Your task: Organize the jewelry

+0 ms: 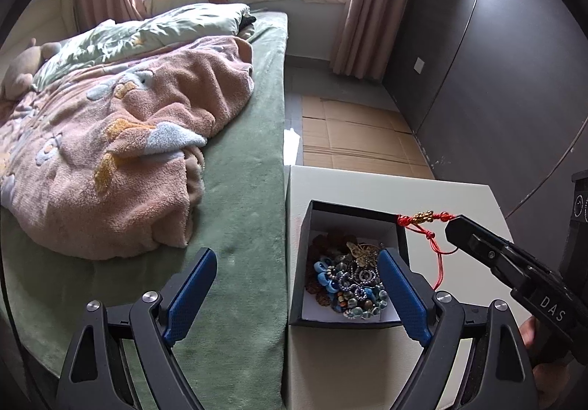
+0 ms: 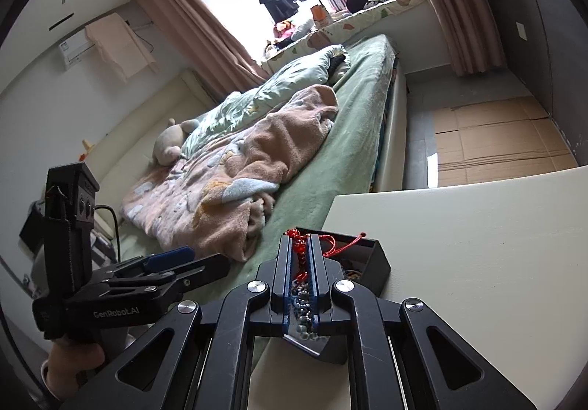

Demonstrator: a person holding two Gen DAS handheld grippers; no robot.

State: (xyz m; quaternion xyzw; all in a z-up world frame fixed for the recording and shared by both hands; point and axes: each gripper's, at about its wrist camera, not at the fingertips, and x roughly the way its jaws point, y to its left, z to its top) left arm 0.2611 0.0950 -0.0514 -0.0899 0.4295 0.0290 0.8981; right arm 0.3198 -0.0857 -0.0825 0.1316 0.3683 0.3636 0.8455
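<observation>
A red cord bracelet (image 1: 426,222) with gold beads is hanging over the far right corner of a small black box (image 1: 352,211), its tail dangling outside the box wall. The right gripper (image 2: 302,252) is pinching the cord, its jaws nearly closed around it. Inside the box, a tangle of jewelry (image 1: 349,281) is lying in a heap: blue rings, silver bead chains, brown beads. The box is sitting on a white table (image 1: 367,366) just beside a bed with a green sheet (image 1: 239,189) and a pink blanket (image 1: 121,152). The left gripper (image 1: 297,294) is hovering with jaws spread wide, empty, one finger over the box, one over the sheet.
</observation>
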